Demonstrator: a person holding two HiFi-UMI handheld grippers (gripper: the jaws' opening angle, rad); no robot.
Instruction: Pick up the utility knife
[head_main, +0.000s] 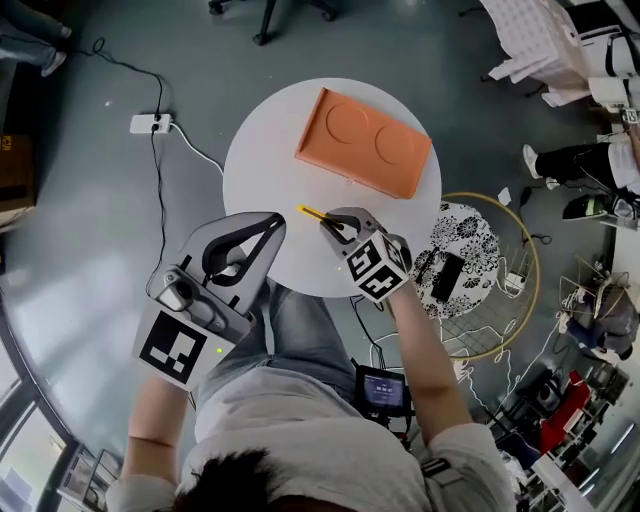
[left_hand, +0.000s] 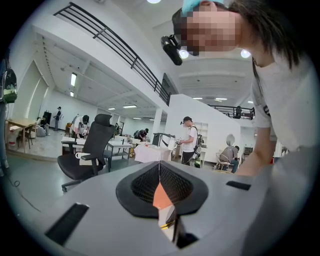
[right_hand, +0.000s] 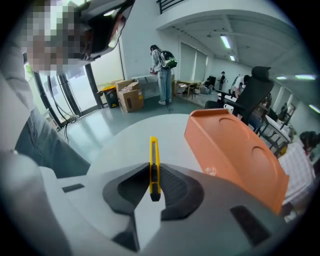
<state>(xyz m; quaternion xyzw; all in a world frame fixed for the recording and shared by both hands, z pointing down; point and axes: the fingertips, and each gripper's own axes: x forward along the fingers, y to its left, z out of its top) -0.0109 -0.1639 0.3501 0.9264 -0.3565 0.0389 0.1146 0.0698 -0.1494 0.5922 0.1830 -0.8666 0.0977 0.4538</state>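
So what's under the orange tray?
The tray rests on the white table. Its solid body covers whatever might be beneath, so that can't be seen. The knife is not there; the right gripper holds it.

A grey floor (head_main: 80, 200), round white table (head_main: 260, 150), black office chair (left_hand: 90, 147) and tall windows (right_hand: 75, 85).

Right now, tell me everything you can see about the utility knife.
The utility knife is a slim yellow bar, plastic by its look, with a black rear end. The right gripper is shut on it, jaws pressing its flat sides near that end. It stands on edge, its front pointing over the white round table. Whether it touches the table is unclear.
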